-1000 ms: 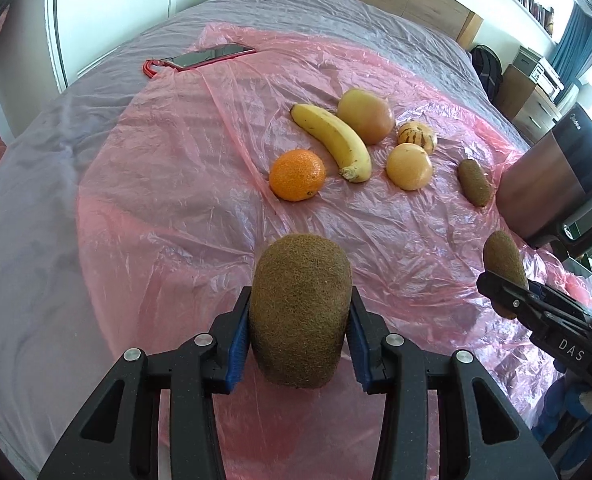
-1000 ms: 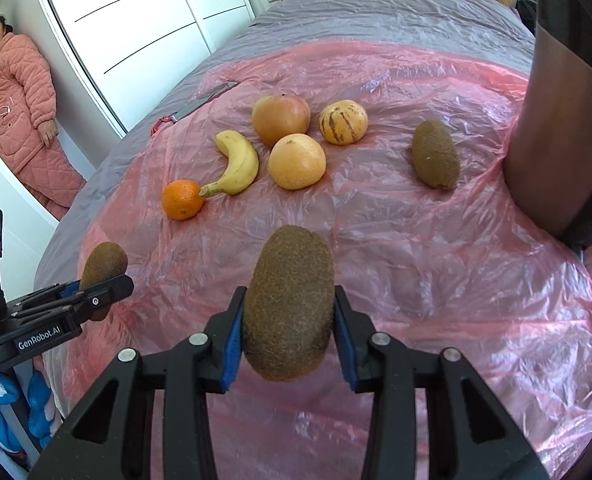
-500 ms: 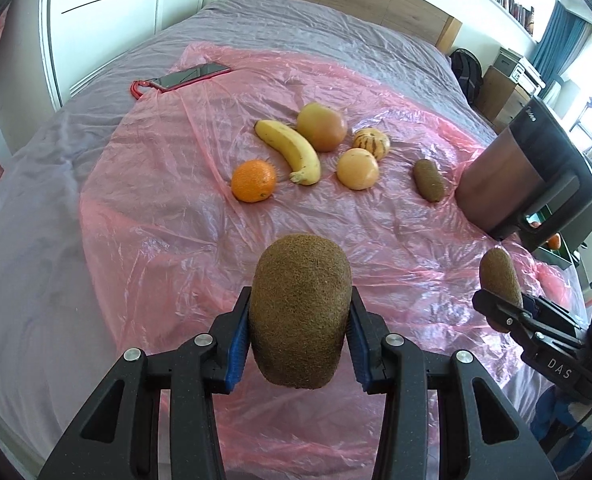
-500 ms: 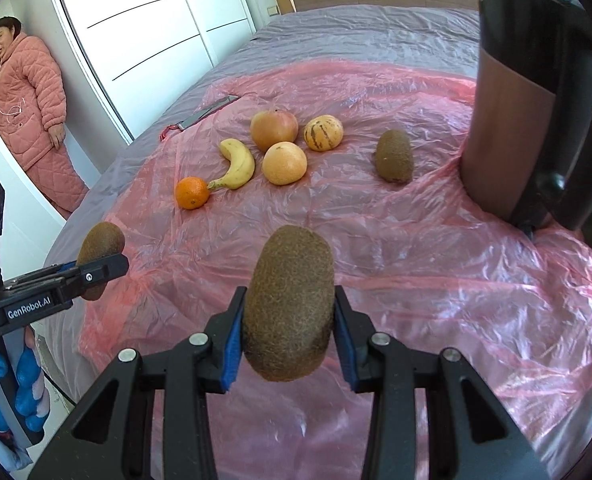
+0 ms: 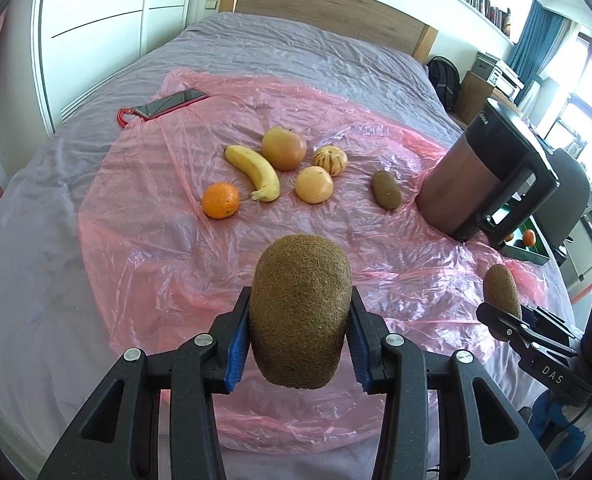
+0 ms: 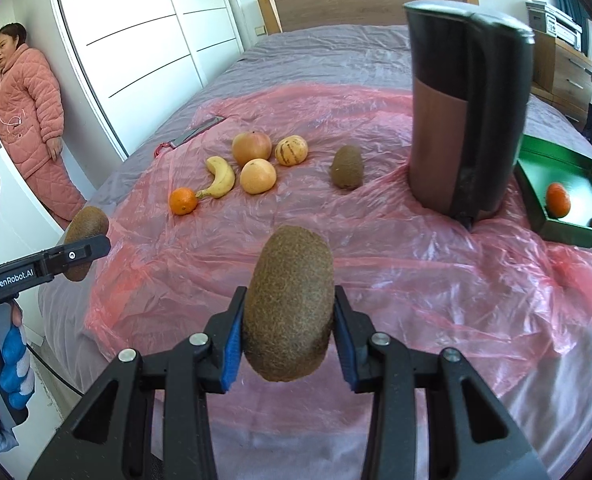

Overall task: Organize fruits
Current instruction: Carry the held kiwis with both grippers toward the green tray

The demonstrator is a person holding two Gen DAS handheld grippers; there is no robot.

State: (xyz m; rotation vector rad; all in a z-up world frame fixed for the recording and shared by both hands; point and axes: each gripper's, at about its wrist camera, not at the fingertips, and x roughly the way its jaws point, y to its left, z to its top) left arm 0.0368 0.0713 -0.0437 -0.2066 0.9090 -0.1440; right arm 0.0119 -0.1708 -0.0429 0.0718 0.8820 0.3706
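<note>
Your left gripper [image 5: 299, 344] pinches a kiwi [image 5: 299, 312] between its blue pads, held above the near edge of the pink plastic sheet [image 5: 156, 248]. Your right gripper [image 6: 286, 330] clamps a second kiwi [image 6: 288, 304] likewise. A third kiwi [image 6: 347, 167] lies on the sheet, between the grouped fruit and the dark jug [image 6: 465, 112]. Two oranges [image 6: 557, 199] sit in the green tray [image 6: 535, 200] beside the jug.
</note>
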